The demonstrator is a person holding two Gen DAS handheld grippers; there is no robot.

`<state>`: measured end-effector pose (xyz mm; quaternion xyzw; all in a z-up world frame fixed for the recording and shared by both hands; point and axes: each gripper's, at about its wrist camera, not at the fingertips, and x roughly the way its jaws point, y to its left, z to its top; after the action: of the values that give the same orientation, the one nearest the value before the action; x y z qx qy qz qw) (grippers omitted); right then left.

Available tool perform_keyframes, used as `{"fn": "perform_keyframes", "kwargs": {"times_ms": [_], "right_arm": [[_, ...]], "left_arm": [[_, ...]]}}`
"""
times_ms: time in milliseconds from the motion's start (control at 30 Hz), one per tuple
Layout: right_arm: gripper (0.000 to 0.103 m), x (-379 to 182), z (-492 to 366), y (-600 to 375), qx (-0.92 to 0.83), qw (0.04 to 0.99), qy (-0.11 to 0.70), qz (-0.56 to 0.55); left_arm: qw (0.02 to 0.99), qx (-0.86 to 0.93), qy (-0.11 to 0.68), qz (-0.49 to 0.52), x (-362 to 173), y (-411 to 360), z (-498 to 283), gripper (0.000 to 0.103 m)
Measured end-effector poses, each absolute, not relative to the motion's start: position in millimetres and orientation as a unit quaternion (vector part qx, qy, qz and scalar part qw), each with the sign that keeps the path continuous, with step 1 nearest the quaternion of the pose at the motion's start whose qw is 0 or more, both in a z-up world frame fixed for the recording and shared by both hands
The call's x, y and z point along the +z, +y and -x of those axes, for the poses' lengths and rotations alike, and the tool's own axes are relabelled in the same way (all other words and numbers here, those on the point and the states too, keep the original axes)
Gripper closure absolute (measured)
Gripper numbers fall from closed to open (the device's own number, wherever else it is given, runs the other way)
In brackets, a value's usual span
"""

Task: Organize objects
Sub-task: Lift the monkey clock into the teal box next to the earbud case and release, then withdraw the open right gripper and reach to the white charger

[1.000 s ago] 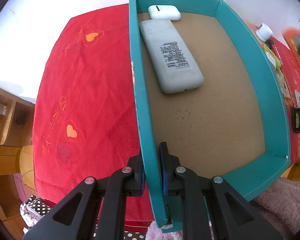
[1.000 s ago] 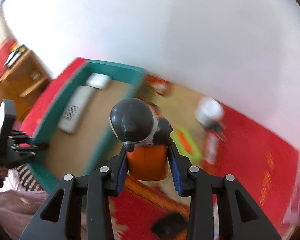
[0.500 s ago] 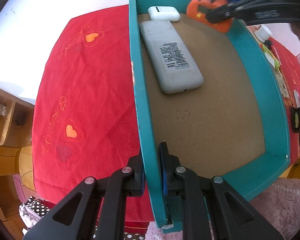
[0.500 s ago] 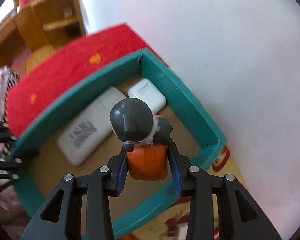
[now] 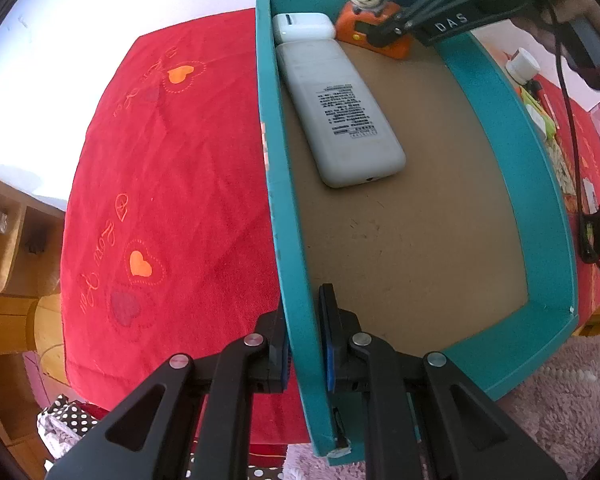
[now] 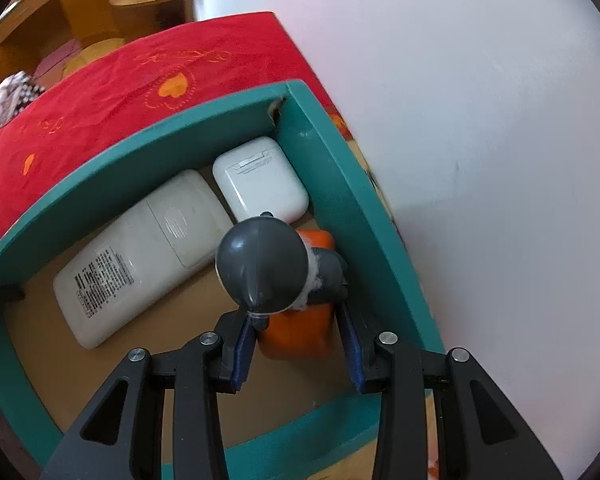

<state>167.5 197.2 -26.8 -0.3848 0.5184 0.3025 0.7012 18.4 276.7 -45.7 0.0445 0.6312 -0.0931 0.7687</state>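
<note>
The left gripper (image 5: pixel 304 336) is closed tight on the long side wall of the shallow teal cardboard box (image 5: pixel 556 208), which lies on the red heart-embroidered cloth (image 5: pixel 172 184). The right gripper (image 6: pixel 298 344) clamps the orange base of a toy figure with a grey round head (image 6: pixel 296 332), low in the box's far corner. Just beside it lie a white earbud case (image 6: pixel 260 180) in that corner and a long white remote control (image 6: pixel 140 256) along the wall.

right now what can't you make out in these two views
- Whether the orange toy rests on the box floor: right wrist view, its own head and body cover the base.
- Things beyond the teal box: left wrist view, small and cut off by the wall.
- Remote label text: too small.
</note>
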Motion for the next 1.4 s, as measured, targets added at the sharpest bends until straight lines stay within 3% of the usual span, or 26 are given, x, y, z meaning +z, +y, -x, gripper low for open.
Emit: {"fn": "perform_keyframes", "kwargs": {"times_ms": [233, 700, 1400], "right_arm": [[0.065, -27, -166, 196, 0.311, 0.695, 0.513, 0.397], [0.059, 6, -155, 169, 0.281, 0.756, 0.503, 0.310], [0.058, 64, -74, 92, 0.216, 0.824, 0.513, 0.106]], "left_arm": [[0.768, -0.094, 0.632, -0.042, -46, 276, -19, 0.092], [0.768, -0.094, 0.632, -0.039, -47, 276, -19, 0.092], [0.775, -0.094, 0.624, -0.043, -46, 274, -11, 0.092]]}}
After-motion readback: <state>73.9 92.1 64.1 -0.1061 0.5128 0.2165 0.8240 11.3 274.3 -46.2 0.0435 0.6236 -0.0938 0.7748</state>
